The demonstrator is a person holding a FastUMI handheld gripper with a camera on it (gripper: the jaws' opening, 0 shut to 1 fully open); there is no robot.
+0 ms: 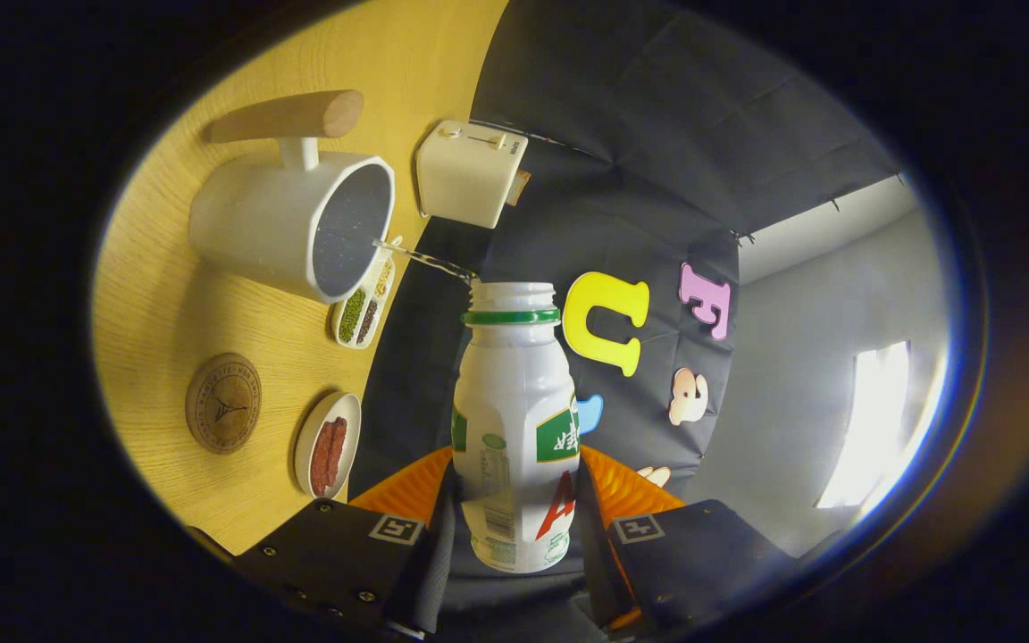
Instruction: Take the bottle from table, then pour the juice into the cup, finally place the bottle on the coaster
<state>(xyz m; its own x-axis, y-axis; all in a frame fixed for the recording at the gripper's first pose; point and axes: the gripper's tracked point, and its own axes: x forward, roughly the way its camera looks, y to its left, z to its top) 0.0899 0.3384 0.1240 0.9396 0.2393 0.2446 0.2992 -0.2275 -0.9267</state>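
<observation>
While I hold the view rolled sideways, the scene reads as follows.

Claw: my claw (514, 527) is clamped on the bottle, one finger pressed to each side of its lower body.
Bottle: the white bottle (514, 420) with a green neck ring and green label stands between my fingers, its cap off and its open mouth pointing away from me toward the cup.
Juice: a thin clear stream (425, 259) runs from the bottle's mouth across to the rim of the cup.
Cup: the white cup (291, 223) with a dark speckled inside and a wooden bar handle sits on the surface beyond my fingers, its opening facing the bottle's mouth.
Coaster: the round brown coaster (223, 404) lies flat on the surface, apart from the cup and bare on top.
Surface: the light wooden surface (166, 313) carries everything here.
Small dish: a white oval dish (327, 444) holding something reddish sits just beside the coaster.
Divided tray: a narrow white tray (363, 308) with green, dark and pale grains lies just beside the cup, under the stream.
White box: a cream-white box-like appliance (470, 174) stands near the cup at the surface's far edge, against the cloth wall.
</observation>
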